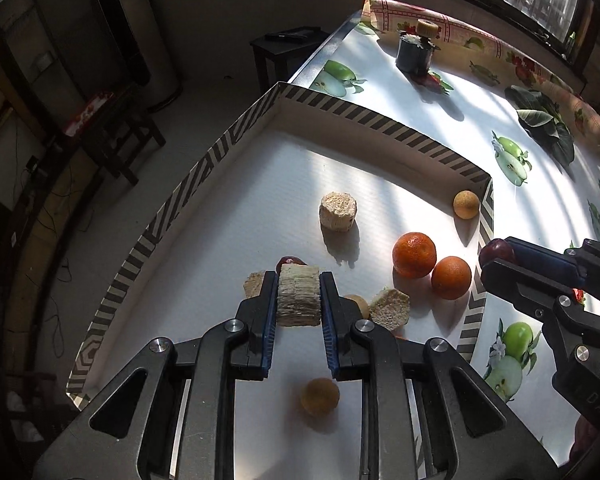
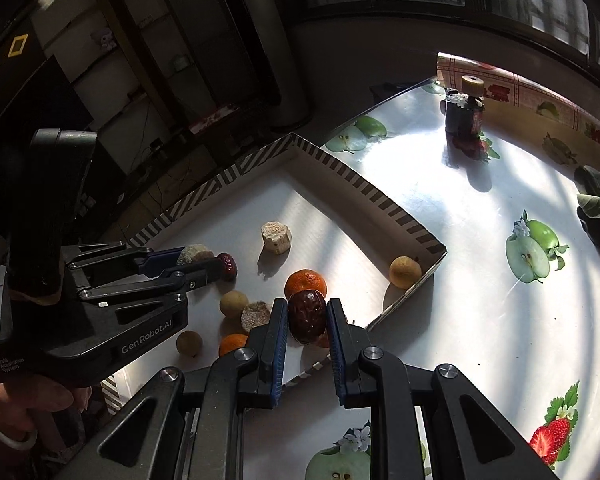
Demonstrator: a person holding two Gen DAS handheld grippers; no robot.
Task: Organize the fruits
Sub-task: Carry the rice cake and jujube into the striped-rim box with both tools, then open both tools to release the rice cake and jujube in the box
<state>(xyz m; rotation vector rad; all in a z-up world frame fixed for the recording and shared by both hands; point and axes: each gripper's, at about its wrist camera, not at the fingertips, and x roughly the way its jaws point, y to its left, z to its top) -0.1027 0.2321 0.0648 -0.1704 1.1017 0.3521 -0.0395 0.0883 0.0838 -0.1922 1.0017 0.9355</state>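
My left tool (image 1: 299, 300) was clenched on a pale, ridged cake (image 1: 299, 294), held over the near half of the tray (image 1: 148, 236). My right tool (image 2: 307, 317) gripped a dark red date (image 2: 307, 316) above the tray's near right rim; from the left camera that date (image 1: 496, 252) showed just past the striped wall.

On the tray floor, one cake (image 1: 338, 212) stood alone toward the middle. Two oranges (image 1: 414, 255) sat side by side to its right, touching or nearly so, the smaller (image 1: 451, 278) nearer me. A tan round fruit (image 1: 466, 205) lay in the far right corner against the wall. Another cake (image 1: 390, 309) lay on its side just right of my left tool, with a tan fruit (image 1: 360, 305) partly hidden beside it. Behind the left finger (image 1: 266, 304), a cake piece (image 1: 254, 282) and a second date (image 1: 288, 262) peeked out. One more tan fruit (image 1: 320, 397) lay blurred beneath the tool.

The tray rested on the tabletop (image 1: 480, 128), whose cloth bore printed apples. A dark jar (image 1: 414, 54) with a cork lid stood far off near the cloth's raised edge, well apart from the tray.
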